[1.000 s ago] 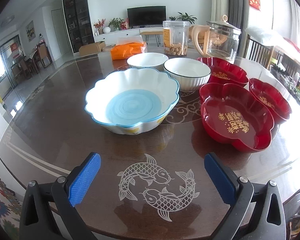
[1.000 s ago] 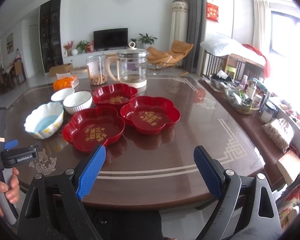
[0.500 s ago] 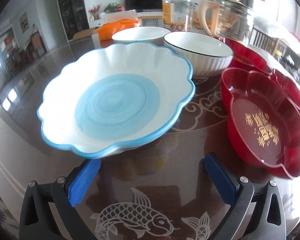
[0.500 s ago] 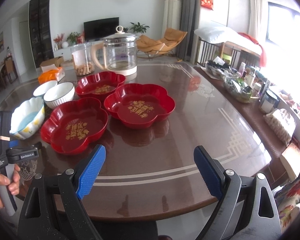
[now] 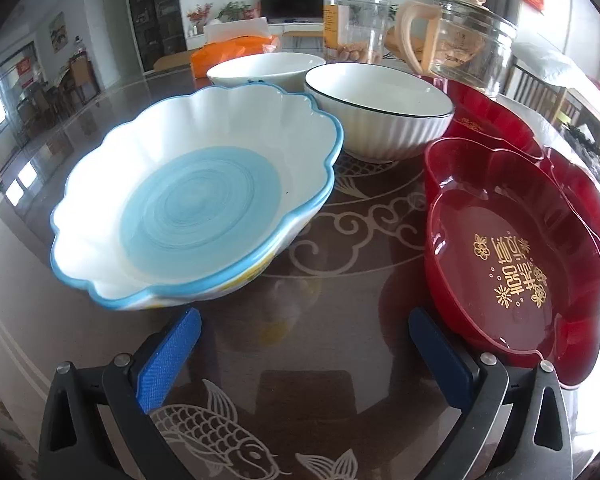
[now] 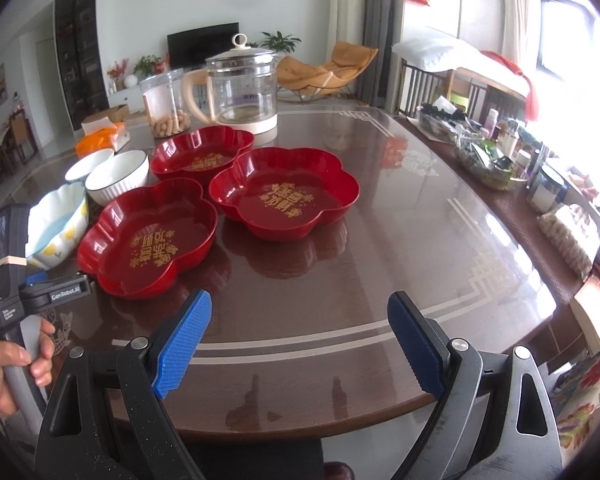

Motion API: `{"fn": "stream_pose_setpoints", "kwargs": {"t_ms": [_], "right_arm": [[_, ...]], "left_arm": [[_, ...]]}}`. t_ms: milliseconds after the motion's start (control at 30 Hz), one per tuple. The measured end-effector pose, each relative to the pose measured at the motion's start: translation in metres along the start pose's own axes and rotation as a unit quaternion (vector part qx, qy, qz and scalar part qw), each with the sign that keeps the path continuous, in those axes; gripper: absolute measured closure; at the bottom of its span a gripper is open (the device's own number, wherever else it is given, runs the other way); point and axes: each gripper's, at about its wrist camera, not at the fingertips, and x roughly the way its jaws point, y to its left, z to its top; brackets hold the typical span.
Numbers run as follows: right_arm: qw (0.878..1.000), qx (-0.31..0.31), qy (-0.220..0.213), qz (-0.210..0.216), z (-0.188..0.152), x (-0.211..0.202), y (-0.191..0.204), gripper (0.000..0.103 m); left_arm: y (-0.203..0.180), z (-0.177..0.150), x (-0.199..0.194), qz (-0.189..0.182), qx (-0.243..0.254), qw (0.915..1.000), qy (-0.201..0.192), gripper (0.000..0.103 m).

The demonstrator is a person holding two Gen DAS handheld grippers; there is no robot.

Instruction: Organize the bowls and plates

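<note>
Both hand-held grippers, left (image 5: 304, 344) and right (image 6: 300, 340), gape empty; beside the scalloped bowl (image 5: 196, 196), two white bowls and three red plates sit unstacked.

Big white wavy bowl (image 5: 196, 200) with a blue rim and a blue middle, upright, empty, on the left side of the worktop. Behind it, two plain white bowls: one with a dark rim (image 5: 380, 114), one smaller (image 5: 266, 70), side by side, upright, empty. To the right, three shiny red flower-shaped plates with gold writing, empty: near one (image 6: 148, 240), right one (image 6: 286, 196), far one (image 6: 202, 156), close together.
</note>
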Motion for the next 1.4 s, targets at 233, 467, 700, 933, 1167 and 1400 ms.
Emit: {"fn": "stream_pose_setpoints", "kwargs": {"t_ms": [233, 467, 700, 933, 1167, 1400], "right_arm": [[1.000, 0.001, 0.001, 0.001, -0.004, -0.002, 0.002, 0.011], [1.000, 0.010, 0.015, 0.008, -0.008, 0.002, -0.002, 0.011], [0.999, 0.019, 0.023, 0.012, -0.009, 0.009, -0.003, 0.011], [0.999, -0.001, 0.028, 0.030, -0.012, 0.006, 0.009, 0.011], [0.999, 0.023, 0.033, 0.032, -0.011, 0.008, -0.001, 0.011], [0.999, 0.019, 0.023, 0.038, -0.010, -0.003, -0.001, 0.011]], "left_arm": [[-0.004, 0.003, 0.003, 0.017, -0.026, 0.9995, -0.007, 0.000], [-0.004, 0.004, 0.003, 0.016, -0.026, 0.9995, -0.007, 0.000], [-0.004, 0.003, 0.003, 0.016, -0.026, 0.9995, -0.007, 0.000], [-0.004, 0.003, 0.003, 0.017, -0.026, 0.9995, -0.007, 0.000], [-0.004, 0.004, 0.002, 0.017, -0.026, 0.9995, -0.007, 0.000], [-0.004, 0.004, 0.003, 0.017, -0.026, 0.9995, -0.007, 0.000]]}}
